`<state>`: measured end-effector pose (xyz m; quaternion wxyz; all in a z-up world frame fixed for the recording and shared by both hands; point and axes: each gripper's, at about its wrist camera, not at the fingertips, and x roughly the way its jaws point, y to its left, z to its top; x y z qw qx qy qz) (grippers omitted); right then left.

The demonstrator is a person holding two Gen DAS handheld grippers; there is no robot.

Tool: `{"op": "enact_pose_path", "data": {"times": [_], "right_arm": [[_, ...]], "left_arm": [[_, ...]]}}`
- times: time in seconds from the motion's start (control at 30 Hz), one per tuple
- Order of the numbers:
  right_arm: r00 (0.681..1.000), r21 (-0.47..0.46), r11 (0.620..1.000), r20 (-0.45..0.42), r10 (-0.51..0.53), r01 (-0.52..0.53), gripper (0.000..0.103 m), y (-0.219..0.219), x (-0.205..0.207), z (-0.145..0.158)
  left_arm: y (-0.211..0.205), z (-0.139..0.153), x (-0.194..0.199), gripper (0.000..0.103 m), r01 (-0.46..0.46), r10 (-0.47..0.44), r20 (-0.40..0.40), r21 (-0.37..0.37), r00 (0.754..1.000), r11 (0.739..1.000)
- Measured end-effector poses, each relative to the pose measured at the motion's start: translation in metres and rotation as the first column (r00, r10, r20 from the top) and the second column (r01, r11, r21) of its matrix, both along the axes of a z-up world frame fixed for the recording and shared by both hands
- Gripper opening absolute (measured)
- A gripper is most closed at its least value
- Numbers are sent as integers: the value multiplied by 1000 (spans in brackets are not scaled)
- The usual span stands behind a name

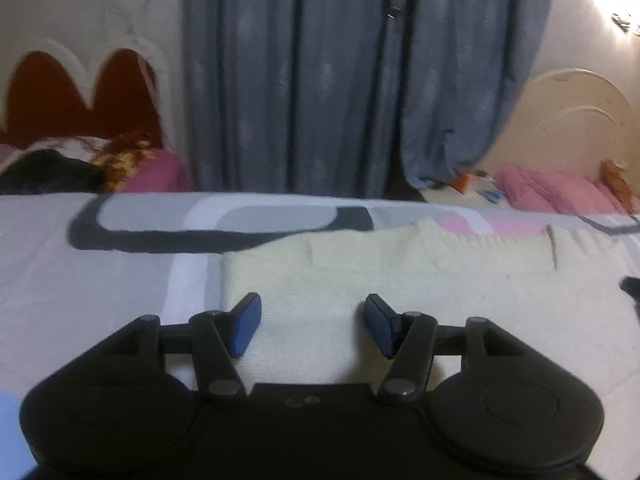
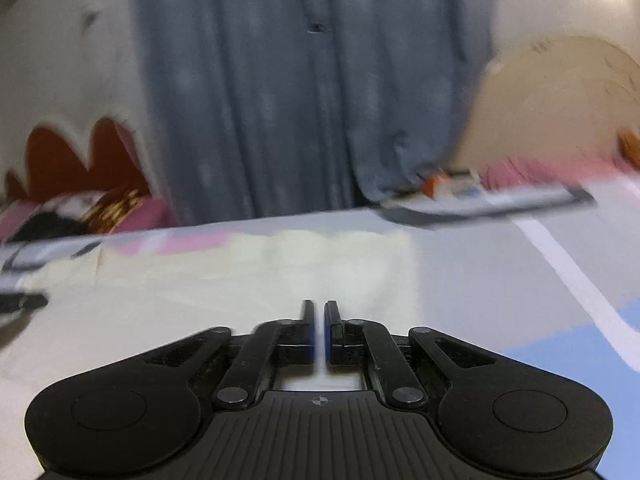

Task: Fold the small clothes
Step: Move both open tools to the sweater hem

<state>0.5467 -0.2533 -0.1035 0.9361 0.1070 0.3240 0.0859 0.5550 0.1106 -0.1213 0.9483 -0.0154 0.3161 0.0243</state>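
On the bed: a cream knitted garment [image 1: 400, 288] lies spread flat on a patterned bedsheet [image 1: 120, 276] of grey, white, black and pink shapes.
Garment, left wrist view: it fills the middle and right of the picture, its ribbed far edge running across just below the sheet's pink patch, its left edge falling just left of the left finger.
Left gripper [image 1: 311, 322]: it hovers over the near part of the garment with its blue pads [image 1: 245, 330] standing apart; nothing is between them but the knit lying below (whether the tips touch the cloth cannot be told).
Right gripper [image 2: 319, 330]: its jaws are drawn together with only a thin sliver of light between the pads, and nothing is seen gripped there.
Garment, right wrist view: blurred by motion, it lies ahead of and under the closed fingers, stretching to the left of the picture; its right edge ends just right of the fingertips, where bare grey sheet with a white stripe [image 2: 572, 276] begins.
Other gripper seen: a dark tip [image 1: 632, 288] at the right edge of the left wrist view sits over the garment.
Backdrop: grey-blue curtains [image 1: 320, 80] hang beyond the bed, with pink pillows [image 1: 556, 192] to the right.
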Motion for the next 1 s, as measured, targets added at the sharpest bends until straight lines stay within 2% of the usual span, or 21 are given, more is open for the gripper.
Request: {"op": "enact_pose_path", "data": {"times": [0.03,0.1,0.17,0.2,0.27,0.3,0.37,0.47,0.53,0.6,0.67,0.73,0.8,0.83,0.87,0.9,0.93,0.97,1.0], "right_arm": [[1000,-24,1000,1,11,-11,2,2,1,3],[998,-84,996,49,31,-27,3,10,-8,14],[994,-68,995,72,82,-78,3,17,-24,18],[991,-82,990,56,119,-115,3,23,-31,16],[986,-165,973,31,166,-159,3,36,-43,7],[987,-179,972,35,159,-150,3,35,-51,6],[993,-142,984,22,113,-109,3,20,-58,8],[995,-120,991,65,74,-66,3,2,-69,18],[993,-96,992,79,93,-85,3,1,-70,19],[993,-144,982,-6,121,-120,2,7,-64,5],[993,-147,982,8,121,-119,2,2,-65,11],[994,-161,984,65,85,-74,3,-1,-69,22],[993,-113,992,92,68,-57,3,-6,-67,25],[996,-78,996,80,48,-42,4,-10,-61,25],[998,-61,998,62,32,-28,7,-12,-55,23],[998,-64,998,62,31,-27,18,-11,-49,22],[996,-78,996,76,41,-35,38,-9,-45,20],[995,-96,994,83,50,-42,44,-8,-44,21],[995,-108,993,78,65,-57,45,-8,-41,19]], "left_arm": [[-10,5,-5,54,-8,8,18,14,1000,1000],[-36,12,-21,56,61,-62,62,9,996,998],[-67,13,-35,58,137,-139,76,29,987,990],[-81,9,-38,60,175,-178,56,55,982,983],[-101,-4,-42,60,198,-200,0,126,980,972],[-100,-7,-46,60,190,-193,14,121,981,974],[-89,-3,-49,60,174,-176,14,77,984,982],[-80,3,-55,59,163,-165,39,50,985,985],[-81,-5,-50,61,157,-158,0,61,987,986],[-75,-2,-51,59,132,-132,7,26,991,991],[-76,6,-59,58,138,-139,35,40,990,990],[-83,6,-61,59,167,-169,35,62,985,984],[-86,-3,-55,61,167,-167,-8,65,986,984],[-85,-6,-53,63,162,-162,-6,54,987,985],[-83,-6,-51,64,156,-156,-9,37,988,987],[-81,-6,-50,64,148,-148,-12,16,989,989],[-81,-6,-50,64,143,-143,-14,5,990,990],[-82,-6,-51,64,142,-142,-12,7,990,990],[-82,-7,-52,64,144,-144,-7,12,990,990]]}}
